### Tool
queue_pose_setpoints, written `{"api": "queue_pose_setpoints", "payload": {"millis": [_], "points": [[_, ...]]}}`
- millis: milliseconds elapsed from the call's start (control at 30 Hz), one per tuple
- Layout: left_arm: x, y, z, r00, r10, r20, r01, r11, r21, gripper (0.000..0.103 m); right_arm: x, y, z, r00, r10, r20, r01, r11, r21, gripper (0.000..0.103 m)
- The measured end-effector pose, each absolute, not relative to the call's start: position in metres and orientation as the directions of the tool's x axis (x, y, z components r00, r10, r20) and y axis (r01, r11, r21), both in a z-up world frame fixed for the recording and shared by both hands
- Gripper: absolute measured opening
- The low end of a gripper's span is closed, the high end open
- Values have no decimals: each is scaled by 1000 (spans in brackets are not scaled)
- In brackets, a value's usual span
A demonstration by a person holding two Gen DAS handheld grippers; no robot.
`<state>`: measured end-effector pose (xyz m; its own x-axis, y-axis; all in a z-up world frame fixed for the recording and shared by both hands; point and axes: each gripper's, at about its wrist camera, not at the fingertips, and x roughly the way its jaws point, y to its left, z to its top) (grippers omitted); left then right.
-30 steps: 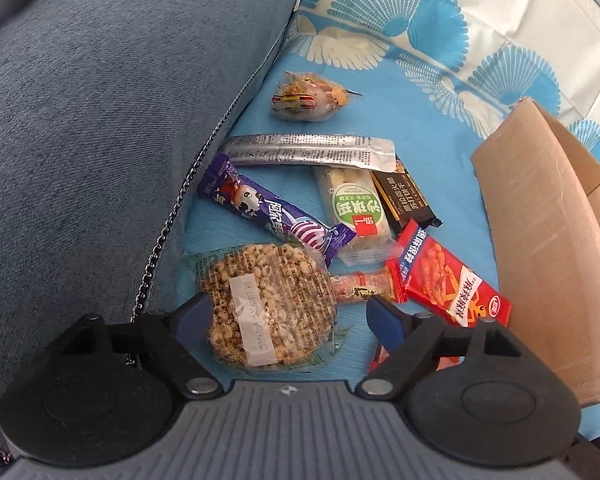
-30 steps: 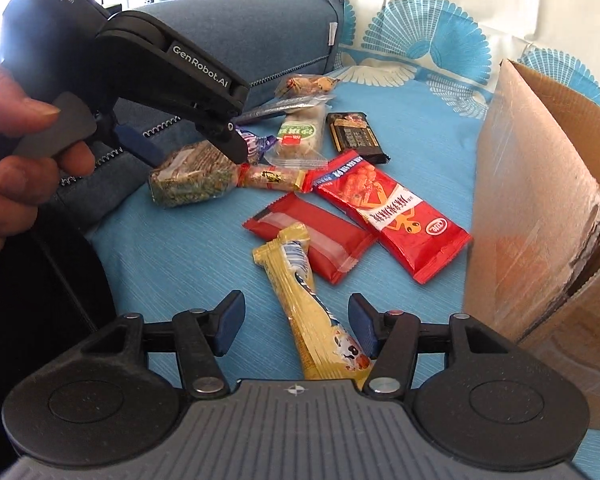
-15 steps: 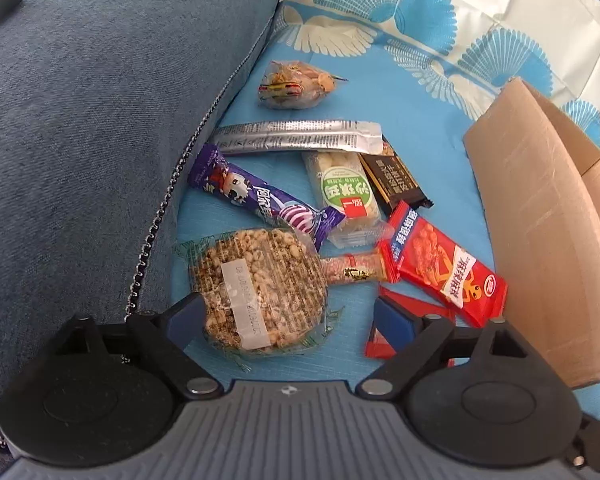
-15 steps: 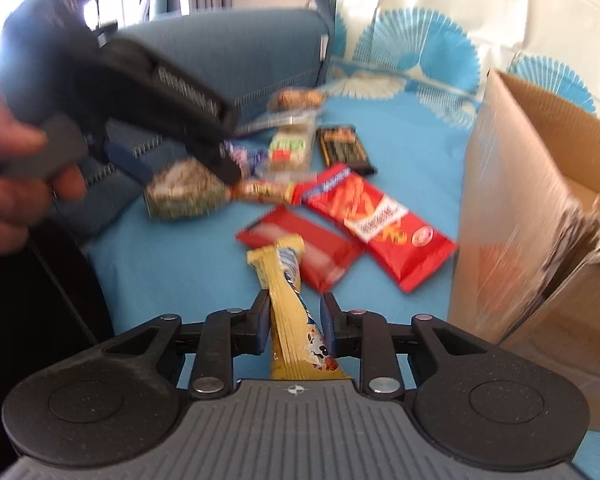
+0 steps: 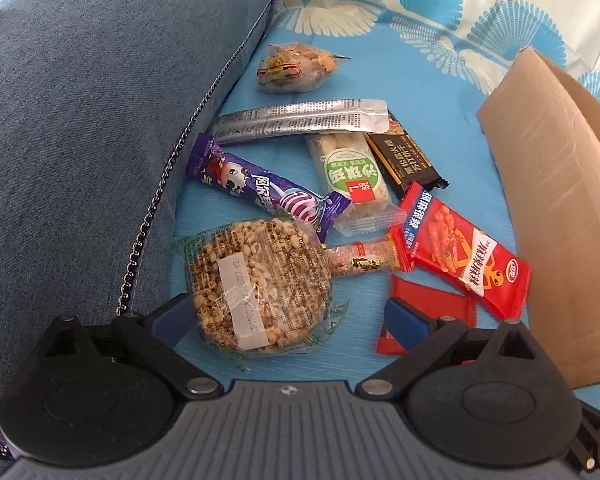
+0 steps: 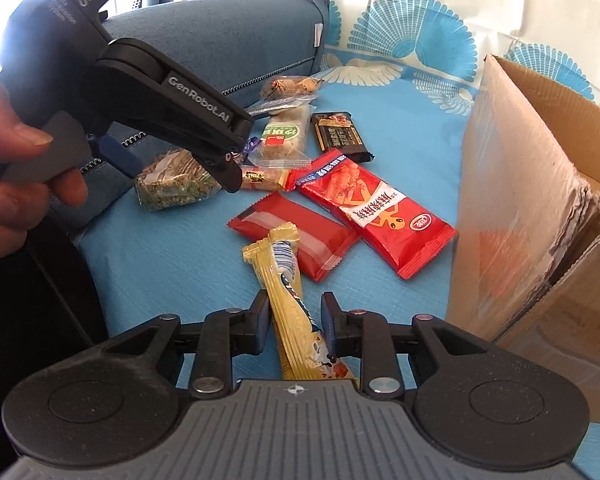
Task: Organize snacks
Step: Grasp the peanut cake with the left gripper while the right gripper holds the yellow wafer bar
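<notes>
The right gripper (image 6: 294, 322) pinches the yellow snack bar (image 6: 296, 308) to lift it. The left gripper (image 5: 288, 314) has just opened wide around the puffed-grain cake (image 5: 260, 284), holding nothing.

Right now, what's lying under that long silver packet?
Under the silver packet lie the far ends of the green-label bar and the dark chocolate bar. Those covered ends cannot be seen. The rest of the packet rests on the blue sheet.
</notes>
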<state>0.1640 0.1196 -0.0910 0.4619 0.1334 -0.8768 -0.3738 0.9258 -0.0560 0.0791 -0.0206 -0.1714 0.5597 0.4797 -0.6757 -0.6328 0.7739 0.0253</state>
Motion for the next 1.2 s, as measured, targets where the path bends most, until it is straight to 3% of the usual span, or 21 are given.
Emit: {"api": "queue_pose_setpoints", "payload": {"millis": [433, 700, 1200], "points": [[171, 116, -100, 435, 210, -876, -468, 883, -21, 102, 79, -21, -171, 560, 476, -678, -634, 773, 19, 28], [168, 122, -100, 419, 219, -881, -496, 868, -21, 83, 79, -22, -170, 566, 470, -677, -631, 775, 10, 28], [144, 125, -92, 457, 10, -889, -440, 871, -216, 82, 73, -25, -170, 574, 468, -673, -631, 776, 1, 27]]}}
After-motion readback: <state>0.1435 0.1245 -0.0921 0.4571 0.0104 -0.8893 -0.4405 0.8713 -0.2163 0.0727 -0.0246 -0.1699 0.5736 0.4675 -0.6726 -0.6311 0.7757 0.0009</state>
